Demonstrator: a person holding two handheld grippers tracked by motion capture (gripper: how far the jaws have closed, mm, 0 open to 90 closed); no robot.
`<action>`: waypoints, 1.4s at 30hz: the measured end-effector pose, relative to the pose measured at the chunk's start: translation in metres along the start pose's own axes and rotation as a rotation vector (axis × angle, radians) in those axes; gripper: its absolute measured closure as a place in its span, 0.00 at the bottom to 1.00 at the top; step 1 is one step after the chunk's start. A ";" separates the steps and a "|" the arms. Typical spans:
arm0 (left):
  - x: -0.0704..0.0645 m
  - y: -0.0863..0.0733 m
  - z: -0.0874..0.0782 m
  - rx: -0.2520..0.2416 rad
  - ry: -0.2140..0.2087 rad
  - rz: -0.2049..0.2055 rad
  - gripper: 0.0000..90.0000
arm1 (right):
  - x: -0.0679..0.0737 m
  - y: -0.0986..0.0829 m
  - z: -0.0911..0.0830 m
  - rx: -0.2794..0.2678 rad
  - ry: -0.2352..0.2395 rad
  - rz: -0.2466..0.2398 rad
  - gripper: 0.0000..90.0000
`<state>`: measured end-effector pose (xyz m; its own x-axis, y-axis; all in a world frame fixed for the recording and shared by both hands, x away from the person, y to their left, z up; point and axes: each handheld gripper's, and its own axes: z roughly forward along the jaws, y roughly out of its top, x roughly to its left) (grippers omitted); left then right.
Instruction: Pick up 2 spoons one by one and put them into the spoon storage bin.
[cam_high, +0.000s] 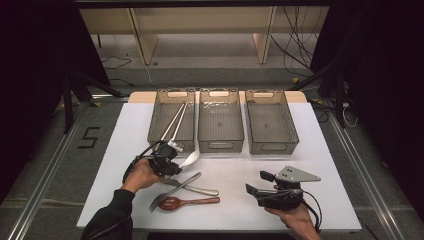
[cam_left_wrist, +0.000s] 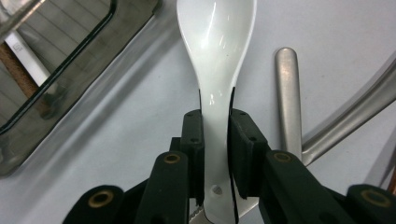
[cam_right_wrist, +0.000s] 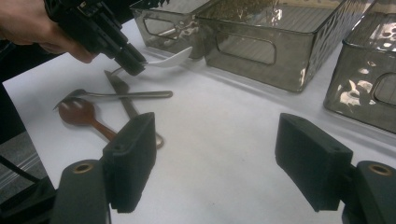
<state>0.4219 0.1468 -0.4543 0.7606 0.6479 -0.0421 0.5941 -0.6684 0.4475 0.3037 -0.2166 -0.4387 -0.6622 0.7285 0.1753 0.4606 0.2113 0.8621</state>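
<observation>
Chopsticks (cam_high: 173, 121) lie in the left bin (cam_high: 155, 131) (its neighbours hold nothing).

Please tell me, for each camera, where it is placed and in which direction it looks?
High view: above the person's side, facing forward and down on the table; forearms, both claws.
Left gripper view: on the left claw, along jaws shut on the white spoon.
Right gripper view: on the open right claw, facing the bins.
Shared: white spoon.
</observation>
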 end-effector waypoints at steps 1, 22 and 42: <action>-0.001 0.000 -0.001 0.000 -0.001 0.001 0.85 | 0.000 0.000 0.000 0.000 0.000 0.000 0.33; -0.018 0.023 -0.043 -0.183 -0.088 0.006 0.85 | 0.000 0.000 0.000 -0.001 0.003 0.006 0.33; -0.002 0.069 -0.044 -0.271 -0.085 -0.060 0.85 | 0.001 0.000 -0.001 -0.011 0.009 0.007 0.33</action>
<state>0.4501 0.1157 -0.3841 0.7525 0.6424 -0.1452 0.5555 -0.5006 0.6639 0.3026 -0.2166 -0.4385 -0.6647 0.7238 0.1854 0.4583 0.1990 0.8662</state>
